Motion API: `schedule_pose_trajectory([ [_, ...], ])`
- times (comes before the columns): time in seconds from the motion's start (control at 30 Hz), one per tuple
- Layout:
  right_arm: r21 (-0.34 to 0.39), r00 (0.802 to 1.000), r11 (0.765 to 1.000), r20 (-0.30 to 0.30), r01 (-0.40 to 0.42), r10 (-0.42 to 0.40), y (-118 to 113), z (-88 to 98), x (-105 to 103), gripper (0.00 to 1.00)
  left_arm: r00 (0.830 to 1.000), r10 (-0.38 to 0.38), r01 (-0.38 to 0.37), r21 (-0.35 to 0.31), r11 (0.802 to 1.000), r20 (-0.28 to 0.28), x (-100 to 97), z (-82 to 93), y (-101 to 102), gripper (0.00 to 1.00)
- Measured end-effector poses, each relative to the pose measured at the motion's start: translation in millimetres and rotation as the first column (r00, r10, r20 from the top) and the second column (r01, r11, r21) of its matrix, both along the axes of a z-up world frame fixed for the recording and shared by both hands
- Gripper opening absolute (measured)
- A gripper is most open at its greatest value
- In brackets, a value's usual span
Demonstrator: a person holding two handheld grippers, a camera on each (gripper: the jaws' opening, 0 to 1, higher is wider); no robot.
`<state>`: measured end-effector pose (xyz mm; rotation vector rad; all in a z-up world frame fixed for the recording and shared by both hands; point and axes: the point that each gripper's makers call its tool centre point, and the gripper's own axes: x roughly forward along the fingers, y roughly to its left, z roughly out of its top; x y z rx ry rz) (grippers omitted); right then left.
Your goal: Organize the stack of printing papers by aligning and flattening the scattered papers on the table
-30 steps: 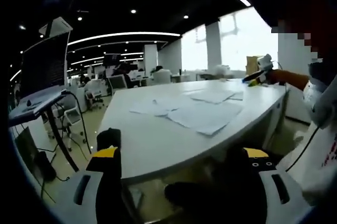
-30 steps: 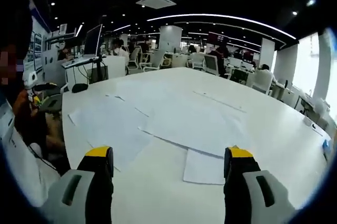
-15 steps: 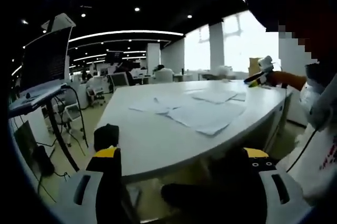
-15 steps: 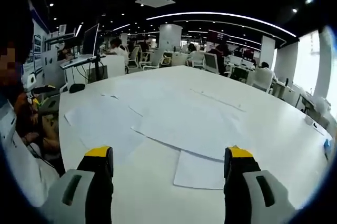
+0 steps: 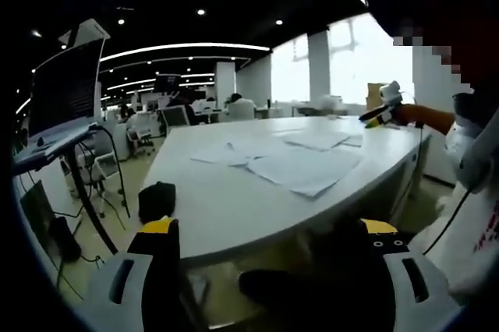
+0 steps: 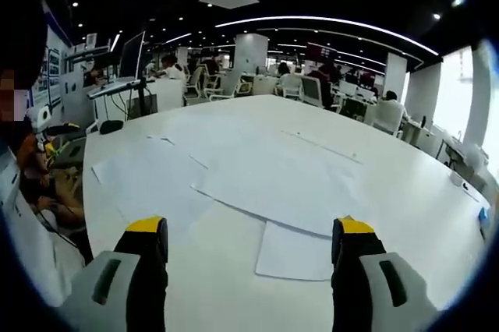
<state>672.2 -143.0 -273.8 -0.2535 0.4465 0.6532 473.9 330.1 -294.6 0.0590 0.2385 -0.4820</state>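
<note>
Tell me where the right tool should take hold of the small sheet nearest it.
Grip the small sheet at its near edge, coming in low from the table's front side. It lies flat with its far end tucked under the larger sheet, so only the near edge is free.

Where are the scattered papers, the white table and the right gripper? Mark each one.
scattered papers point(image 6: 281, 184), right gripper view, middle of the large top sheet.
white table point(image 6: 405, 192), right gripper view, bare tabletop.
right gripper point(image 6: 245, 242), right gripper view, midway between its yellow-tipped jaws.
</note>
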Motion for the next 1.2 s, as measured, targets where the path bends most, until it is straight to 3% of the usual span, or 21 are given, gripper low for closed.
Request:
schedule_pose_trajectory([
  [0.37,-0.007,1.000,1.000,0.008,-0.028,0.028,12,1.8,7,0.82,0.998,0.058,-0.058,0.005,0.998,0.012,-12.3,3.2,18,0.96],
  [1.2,0.004,0.999,0.999,0.003,-0.038,0.038,12,-2.7,17,0.81,0.998,0.067,-0.067,0.023,0.998,-0.004,-8.8,2.5,16,0.95],
])
